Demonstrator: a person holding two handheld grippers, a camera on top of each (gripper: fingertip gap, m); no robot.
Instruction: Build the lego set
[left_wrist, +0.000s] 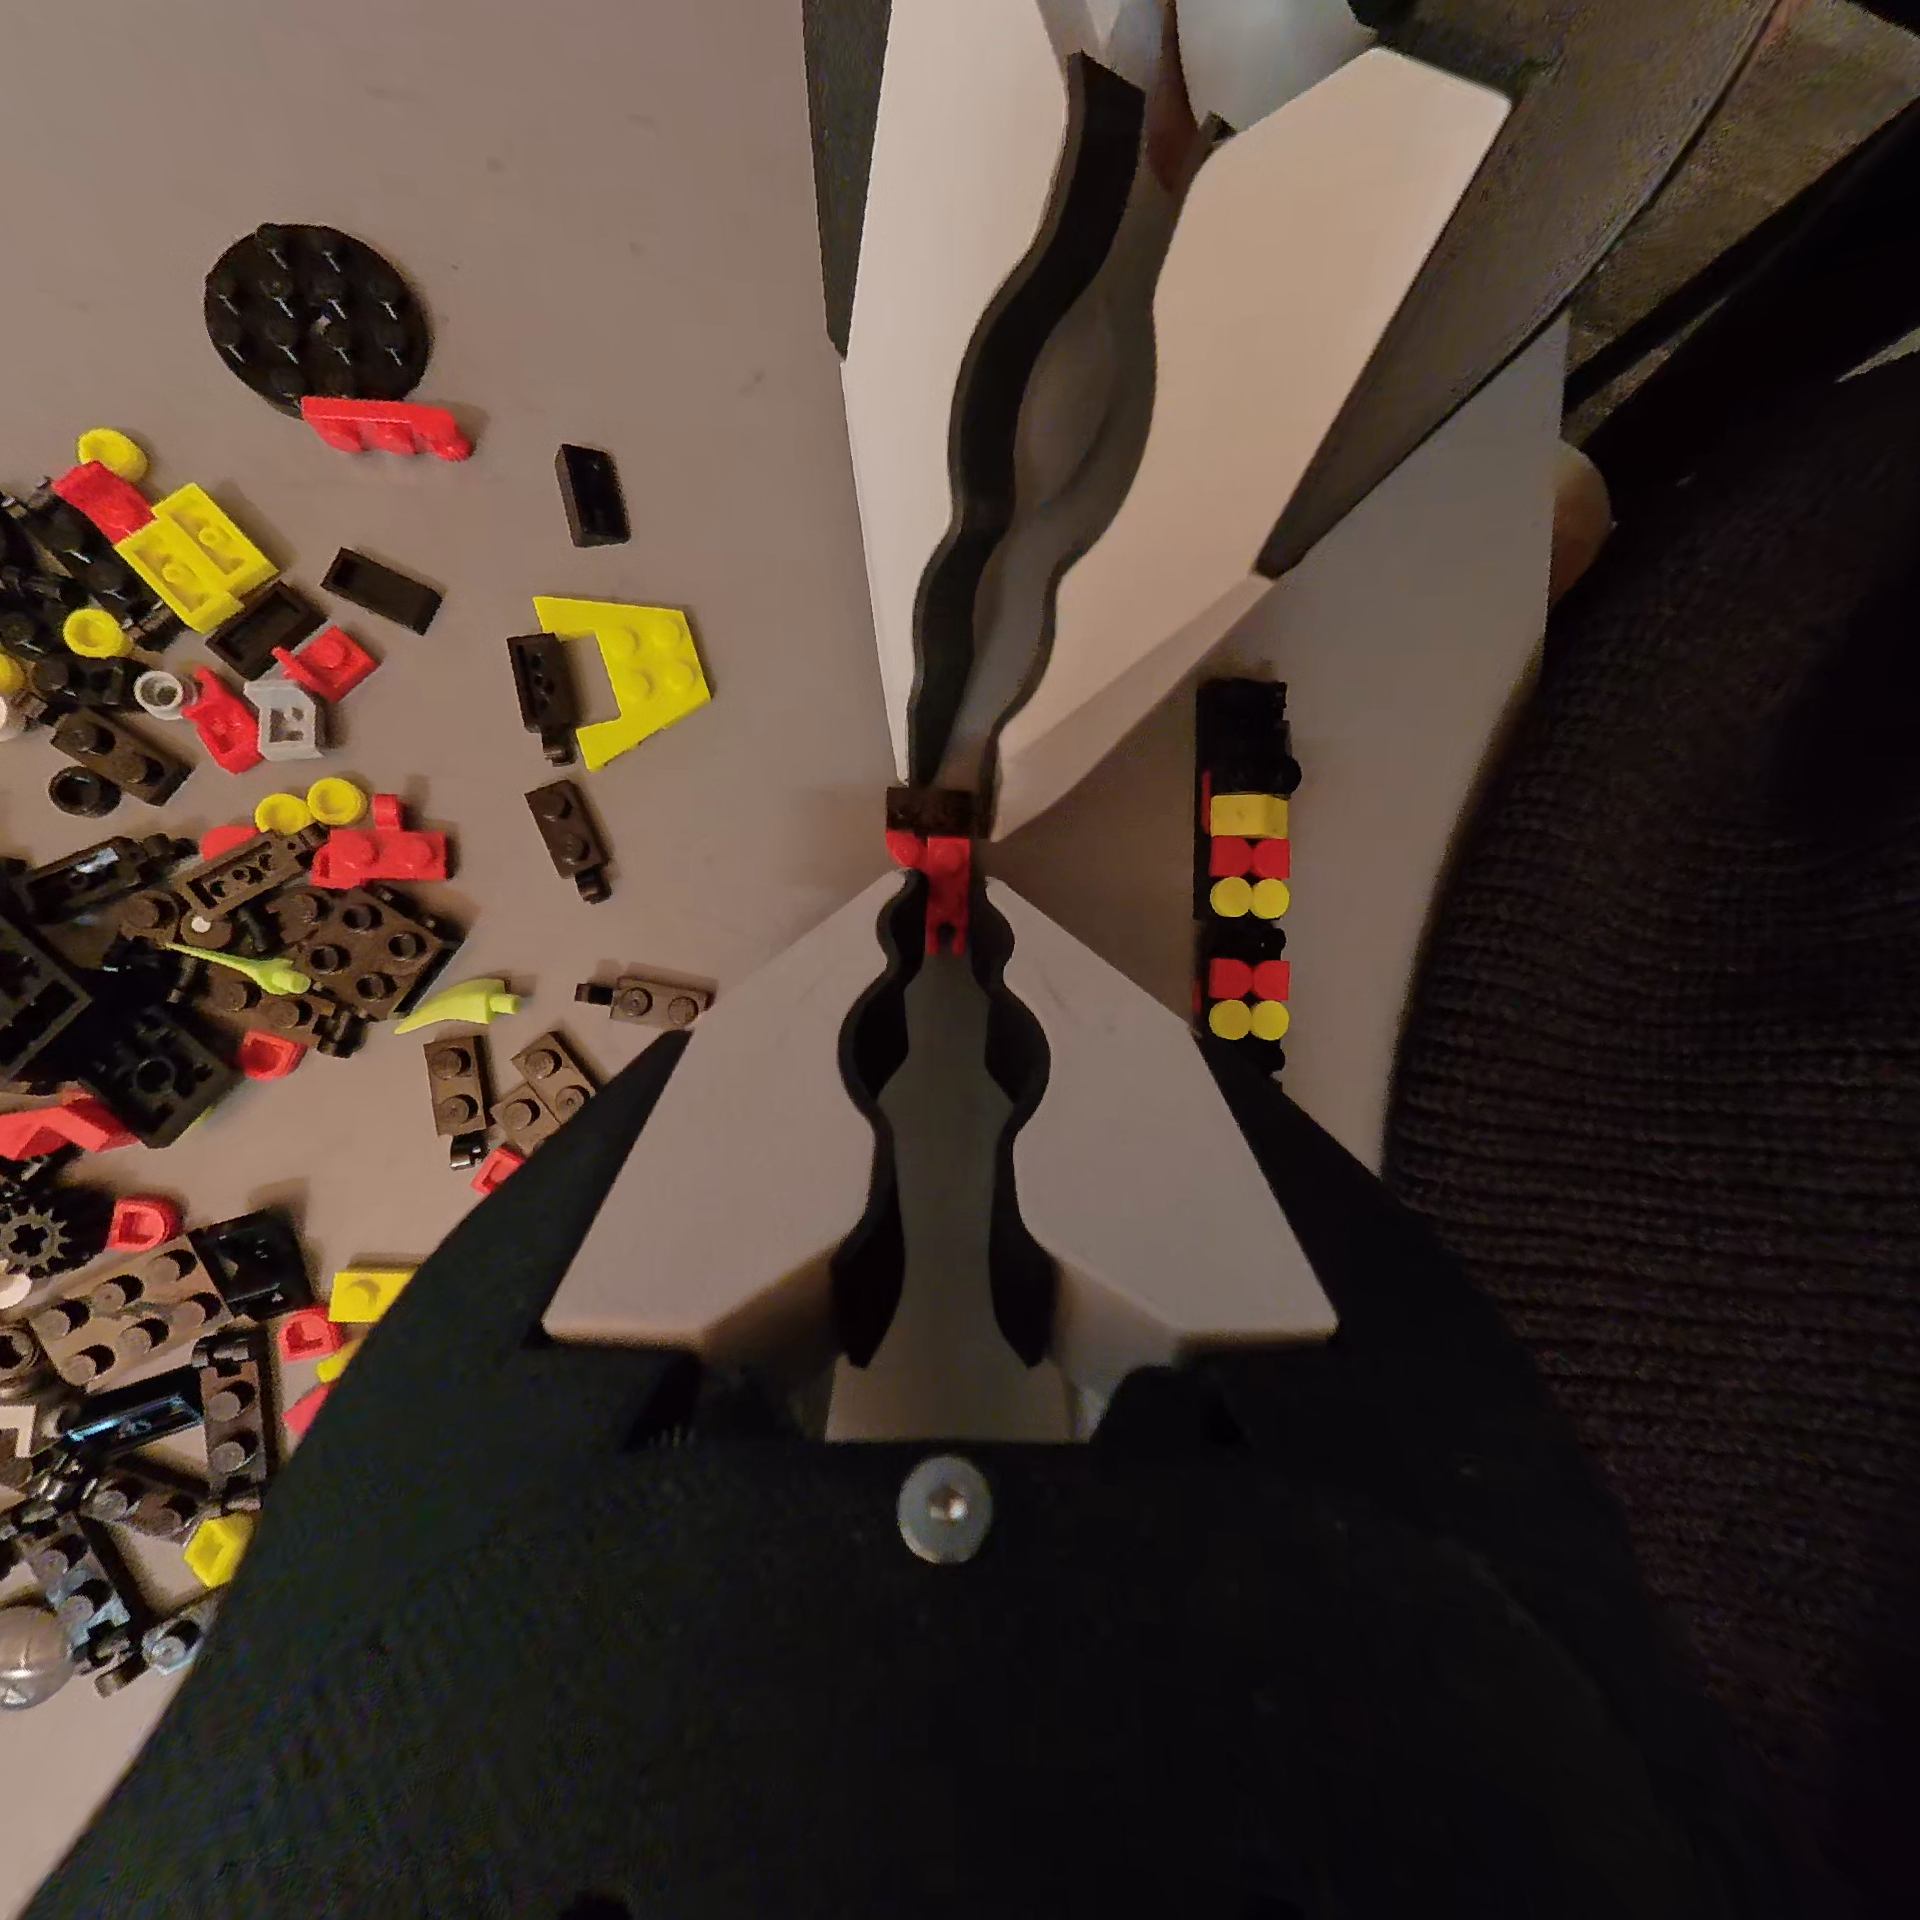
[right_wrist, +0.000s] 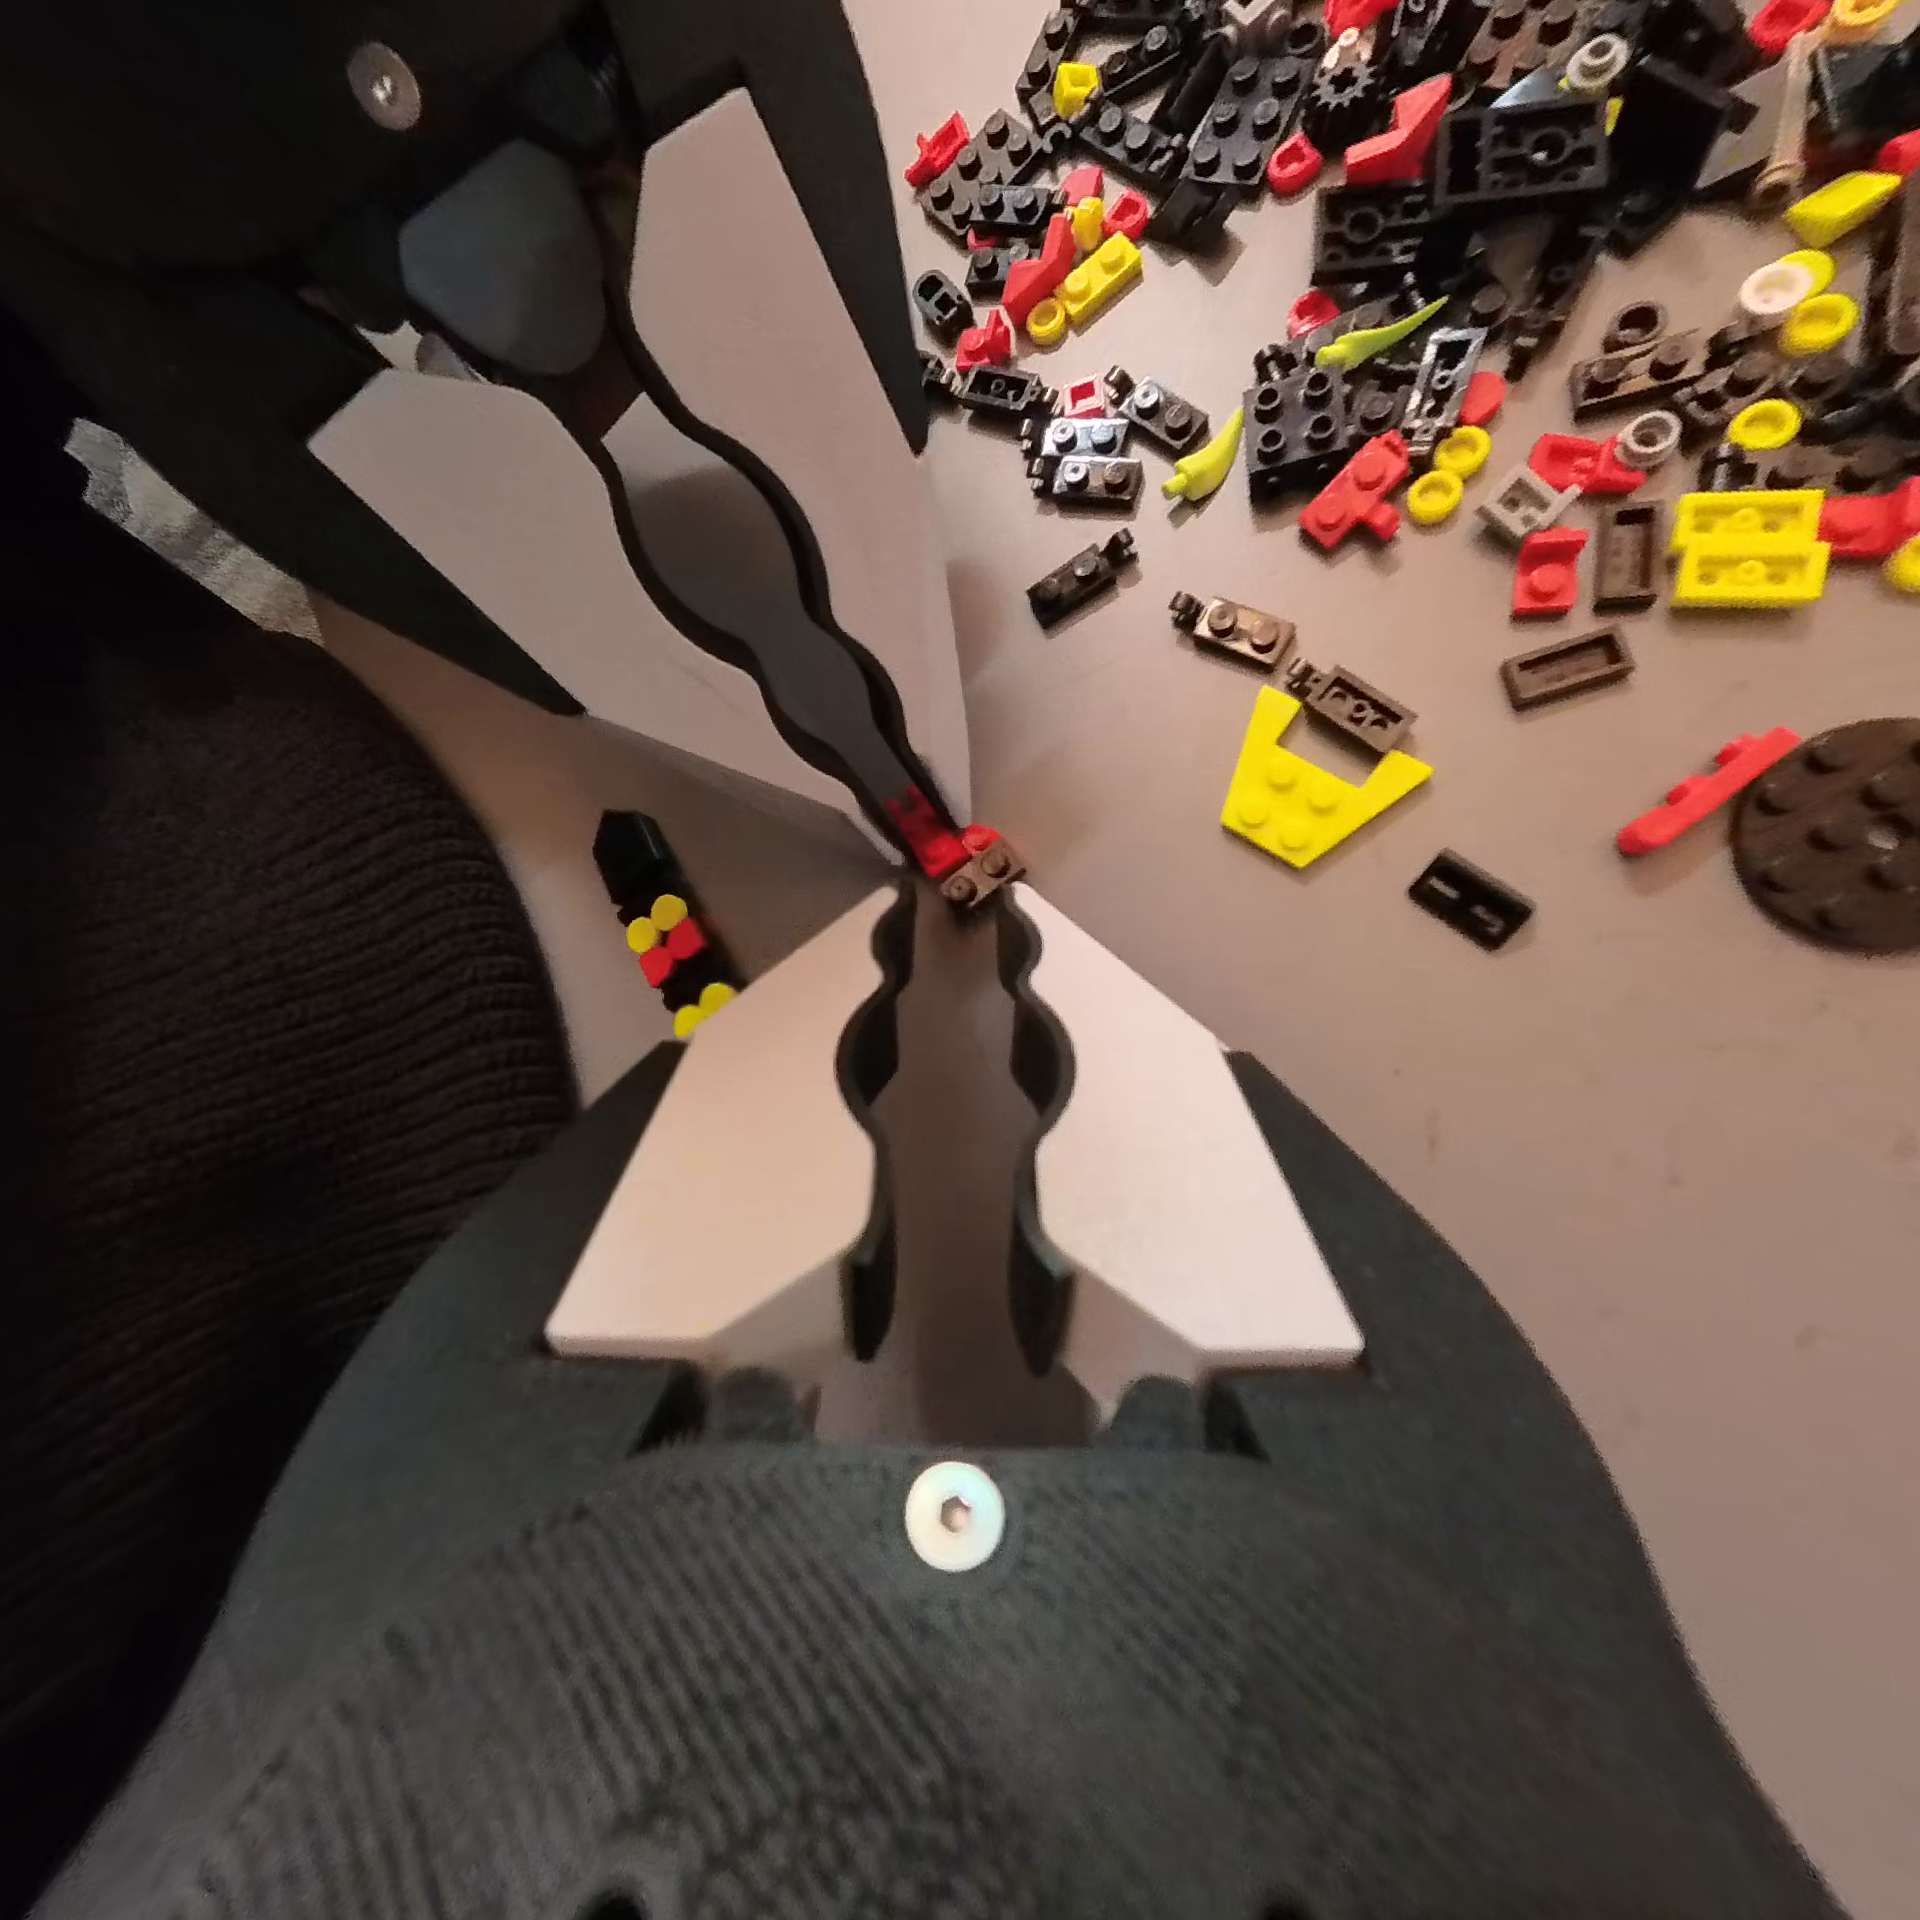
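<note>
Step in hand: joining two small pieces in mid-air, above the table (left_wrist: 644, 135), tip to tip.
Left gripper (left_wrist: 943, 914): pressed onto a small red clip plate (left_wrist: 943, 883), pinched at the very tips.
Right gripper (right_wrist: 961, 899): pressed onto a small dark two-stud plate (right_wrist: 982, 878), likewise at the tips.
Contact: red plate and dark plate touching, edges overlapping; whether the studs are seated, cannot tell.
Next move, as a judgement: squaring the two plates stud over socket, then a firm straight squeeze together; a skewed push likely to pop one piece out of so shallow a grip.
Finished sub-build: one long black strip (left_wrist: 1247, 873) with red and yellow studs, lying on the table just beyond the grippers' meeting point, toward the dark knit fabric (left_wrist: 1662, 1039).
Loose pile (left_wrist: 156, 987): on the far side of the left gripper from the strip; too tangled for a full count.
Countable outliers near the tips: one yellow wedge plate (right_wrist: 1314, 795), one black round plate (left_wrist: 317, 312), one long red plate (left_wrist: 390, 426) touching the round plate's rim, two lime-green horns (left_wrist: 462, 1006).
</note>
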